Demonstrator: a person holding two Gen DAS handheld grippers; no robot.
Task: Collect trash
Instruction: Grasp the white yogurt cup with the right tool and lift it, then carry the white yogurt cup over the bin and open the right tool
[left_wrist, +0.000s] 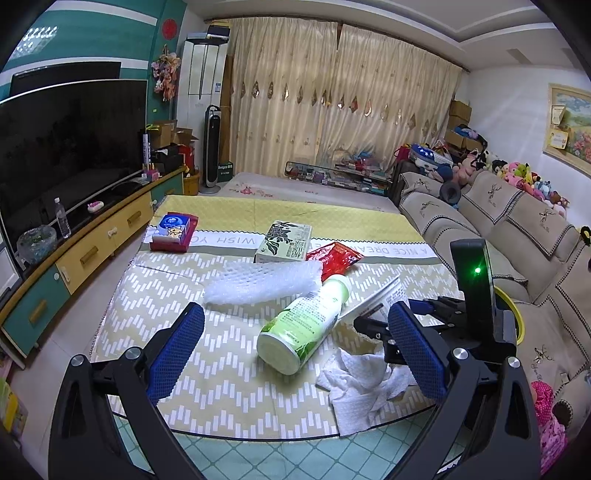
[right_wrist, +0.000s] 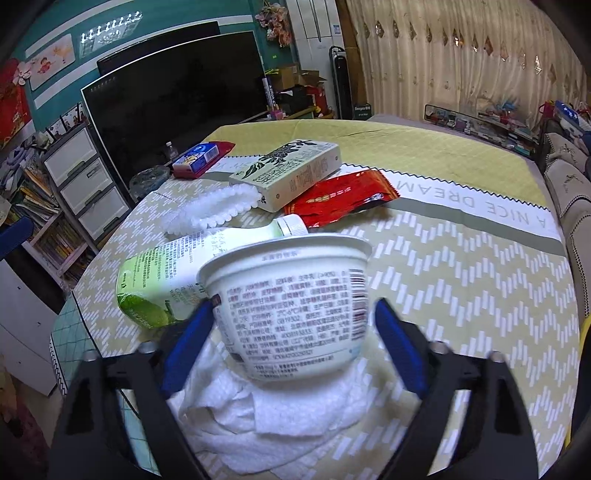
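Near the table's (right_wrist: 461, 295) front edge, the cup (right_wrist: 291, 306) was straddled, ungripped, by the spread right gripper (right_wrist: 291, 339) for pickup, while the left gripper (left_wrist: 291, 354) was held released.

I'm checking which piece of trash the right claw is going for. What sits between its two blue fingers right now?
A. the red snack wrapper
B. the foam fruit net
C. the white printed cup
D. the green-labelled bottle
C: in the right wrist view, the white printed cup stands on the crumpled paper towel, between the open fingers of the right claw; the bottle lies behind it.
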